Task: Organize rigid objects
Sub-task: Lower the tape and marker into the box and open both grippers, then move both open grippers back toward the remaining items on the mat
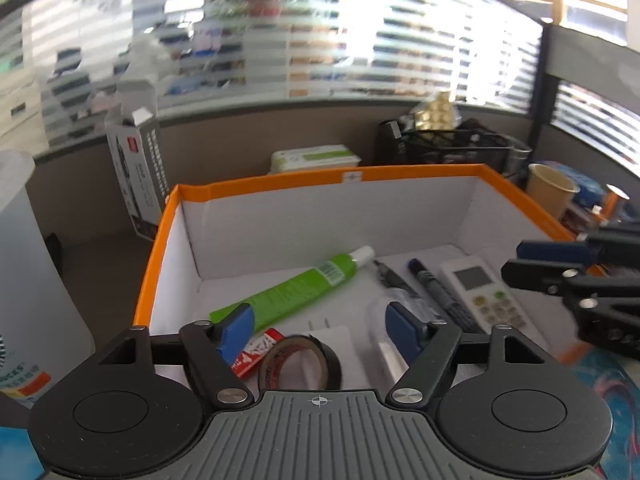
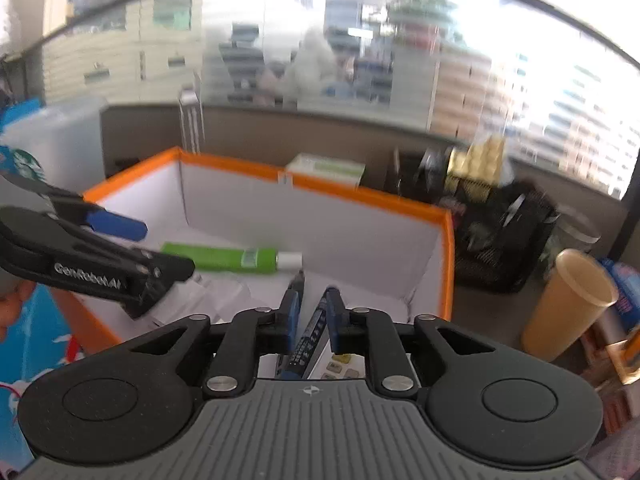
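An orange-rimmed white box (image 1: 280,180) (image 2: 360,194) holds a green tube (image 1: 296,290) (image 2: 224,258), a black pen (image 1: 390,276), a blue marker (image 1: 440,292) (image 2: 310,338), a white remote (image 1: 484,294), a roll of black tape (image 1: 300,366) and a red packet (image 1: 256,350). My left gripper (image 1: 320,330) is open above the tape, over the box's near edge. My right gripper (image 2: 312,320) hovers over the marker with its jaws a narrow gap apart, the marker lying between them; it also shows at the right in the left wrist view (image 1: 560,268).
Behind the box stand a black mesh organizer (image 1: 456,146) (image 2: 500,236), a green-white pack (image 1: 316,158) and an upright carton (image 1: 134,176). A tan paper cup (image 2: 568,304) stands right of the box. A translucent Starbucks container (image 1: 28,280) stands left.
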Demonstrator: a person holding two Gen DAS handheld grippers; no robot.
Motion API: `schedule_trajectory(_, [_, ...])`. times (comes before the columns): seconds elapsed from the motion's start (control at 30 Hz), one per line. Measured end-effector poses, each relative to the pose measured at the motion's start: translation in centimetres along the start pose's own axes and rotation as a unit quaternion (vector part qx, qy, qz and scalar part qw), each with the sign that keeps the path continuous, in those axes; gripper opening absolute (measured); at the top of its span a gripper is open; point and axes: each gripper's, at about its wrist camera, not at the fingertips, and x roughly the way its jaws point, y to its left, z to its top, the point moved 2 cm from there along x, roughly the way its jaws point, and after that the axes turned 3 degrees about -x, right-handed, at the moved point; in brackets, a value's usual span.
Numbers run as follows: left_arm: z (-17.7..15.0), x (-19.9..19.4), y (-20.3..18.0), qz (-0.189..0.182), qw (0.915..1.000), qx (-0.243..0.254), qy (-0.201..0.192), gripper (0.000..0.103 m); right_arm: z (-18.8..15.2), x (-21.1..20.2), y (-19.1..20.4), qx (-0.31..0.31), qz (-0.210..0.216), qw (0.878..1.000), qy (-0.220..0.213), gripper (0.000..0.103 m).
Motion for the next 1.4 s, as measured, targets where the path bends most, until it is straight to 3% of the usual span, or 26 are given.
schedule_trajectory(0.07, [-0.7,-1.7,-0.3,0.014,0.9994,0.018,-0.025,0.094,-0.3,-2.6,0.8,-0.013,0.018,1.0,-0.02,0.027])
schedule_trajectory(0.23, [-2.5,-5.9,0.4,0.04,0.9957,0.03,-0.078,0.097,-3.4,-6.6,3.6,-0.029,0.118,0.992,-0.018,0.03])
schedule_trajectory(0.4, [-3.9,-8.9,1.5,0.037,0.9941,0.011,-0.101,0.097,-8.0,-5.6,5.0,-0.068,0.082,0.993,0.048,0.03])
schedule_trajectory(0.63, [-5.5,-8.3,0.8,0.011,0.9972,0.025,-0.069,0.098,-9.7,-3.5,2.2,-0.025,0.028,0.996,0.079,0.033])
schedule_trajectory(0.73, [-5.7,-6.8,-0.1,-0.006,0.9981,0.036,-0.05,0.098,-10.1,-2.9,2.1,-0.025,0.028,0.996,0.081,0.037])
schedule_trajectory(0.8, [-5.8,-5.8,-0.8,0.003,0.9981,0.042,-0.045,0.103,-10.0,-2.6,1.8,-0.023,0.029,0.996,0.081,0.039])
schedule_trajectory(1.0, [-6.1,-4.7,-0.9,0.017,0.9979,0.044,-0.045,0.103,-9.5,-1.6,3.0,-0.035,0.069,0.994,0.077,0.046])
schedule_trajectory(1.17, [-6.8,-4.6,-0.3,0.015,0.9986,0.039,-0.032,0.103,-9.4,-2.3,6.4,-0.083,0.169,0.98,0.06,0.049])
schedule_trajectory(1.3, [-7.2,-5.5,0.6,0.03,0.9982,0.036,-0.036,0.103,-8.6,-1.7,6.2,-0.074,0.15,0.985,0.051,0.055])
schedule_trajectory(1.4, [-7.7,-6.5,2.1,0.049,0.9978,0.021,-0.04,0.103,-8.3,-0.9,7.0,-0.068,0.166,0.983,0.05,0.055])
